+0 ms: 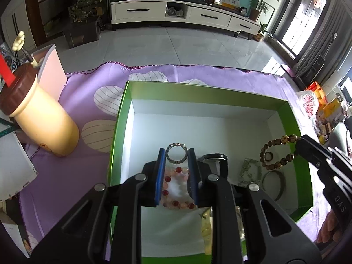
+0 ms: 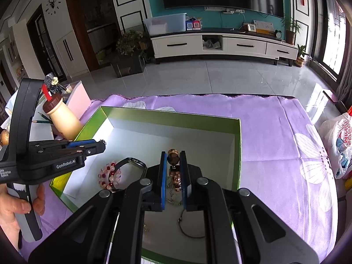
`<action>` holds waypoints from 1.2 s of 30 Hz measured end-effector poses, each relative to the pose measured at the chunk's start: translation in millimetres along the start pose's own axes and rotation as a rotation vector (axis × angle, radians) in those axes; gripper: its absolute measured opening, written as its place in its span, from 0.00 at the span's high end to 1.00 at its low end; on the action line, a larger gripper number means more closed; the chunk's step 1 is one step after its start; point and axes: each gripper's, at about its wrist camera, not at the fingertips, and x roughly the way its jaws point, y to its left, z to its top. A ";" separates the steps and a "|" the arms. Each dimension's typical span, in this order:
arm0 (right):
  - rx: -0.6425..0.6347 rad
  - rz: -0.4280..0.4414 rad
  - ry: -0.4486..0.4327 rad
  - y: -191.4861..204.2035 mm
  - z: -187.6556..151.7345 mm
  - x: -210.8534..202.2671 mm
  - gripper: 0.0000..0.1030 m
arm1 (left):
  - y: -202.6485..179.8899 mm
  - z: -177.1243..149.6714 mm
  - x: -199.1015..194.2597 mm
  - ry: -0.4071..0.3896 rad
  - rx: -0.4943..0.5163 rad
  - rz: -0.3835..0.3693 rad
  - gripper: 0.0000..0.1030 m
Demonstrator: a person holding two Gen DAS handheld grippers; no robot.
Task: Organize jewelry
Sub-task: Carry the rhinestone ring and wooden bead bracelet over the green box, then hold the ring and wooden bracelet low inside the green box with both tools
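— Holding a brown bead bracelet (image 1: 277,151) in the right gripper (image 2: 173,173), jaws nearly closed on the beads, above the green box (image 1: 123,118) at right of the left-wrist frame.

— And the left gripper (image 1: 176,177)?

— Narrowly parted, low centre of frame, hovering over the pink-and-red bead bracelet (image 1: 176,189); cannot tell whether gripping or only above it.

— Already in the box?

— Lying on the white floor: crystal ring bracelet (image 1: 177,154), black watch (image 1: 214,160), silver chain (image 1: 249,172), metal bangle (image 1: 275,183). Likely most pieces boxed.

— Left to do?

— Lowering and releasing the brown beads, probably; then tidying.
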 end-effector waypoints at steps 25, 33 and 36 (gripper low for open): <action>0.015 -0.050 0.088 -11.6 0.1 31.5 0.90 | -3.4 -1.1 30.1 0.060 0.017 0.043 0.80; 0.016 -0.063 0.104 -17.4 -5.1 35.0 0.90 | -5.9 -2.5 31.9 0.063 0.026 0.051 0.80; 0.017 -0.066 0.108 -18.8 -7.3 35.8 0.90 | -6.7 -3.4 33.1 0.068 0.029 0.055 0.80</action>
